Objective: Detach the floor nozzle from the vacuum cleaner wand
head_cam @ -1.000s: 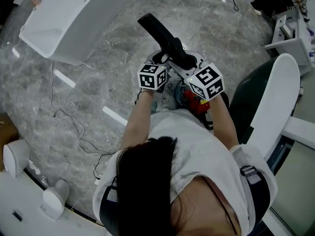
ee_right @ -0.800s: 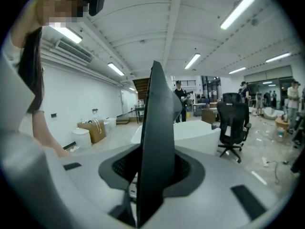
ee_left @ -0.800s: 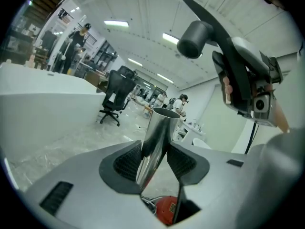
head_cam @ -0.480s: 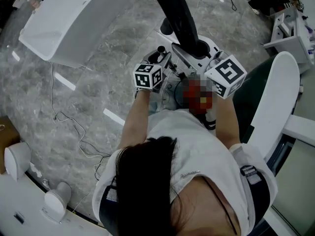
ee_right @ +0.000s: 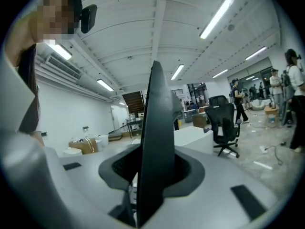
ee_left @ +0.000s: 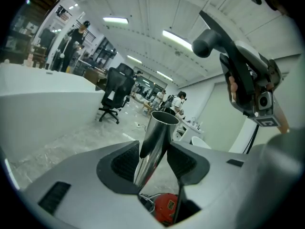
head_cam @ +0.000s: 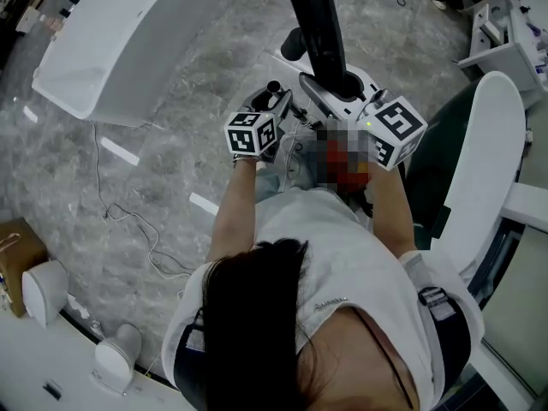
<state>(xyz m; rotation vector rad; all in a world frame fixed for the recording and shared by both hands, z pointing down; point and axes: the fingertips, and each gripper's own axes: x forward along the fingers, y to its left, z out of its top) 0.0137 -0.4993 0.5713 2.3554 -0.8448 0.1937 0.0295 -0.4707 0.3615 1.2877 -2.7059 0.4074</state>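
The black floor nozzle stands apart from the wand, reaching up past the top of the head view. My right gripper is shut on its lower end, and the right gripper view shows it as a dark blade between the jaws. My left gripper is shut on the shiny metal wand, whose open end is bare. The left gripper view shows the nozzle held high at upper right. The vacuum's red body lies below the jaws.
A large white tub-shaped unit stands at upper left. A thin cable trails over the grey marble floor. A white curved chair is close on the right. A cardboard box and white rounded objects sit at lower left.
My right gripper has risen with the black nozzle, which now tilts steeply up and out of the head view's top. The left gripper has stayed where it was on the wand.
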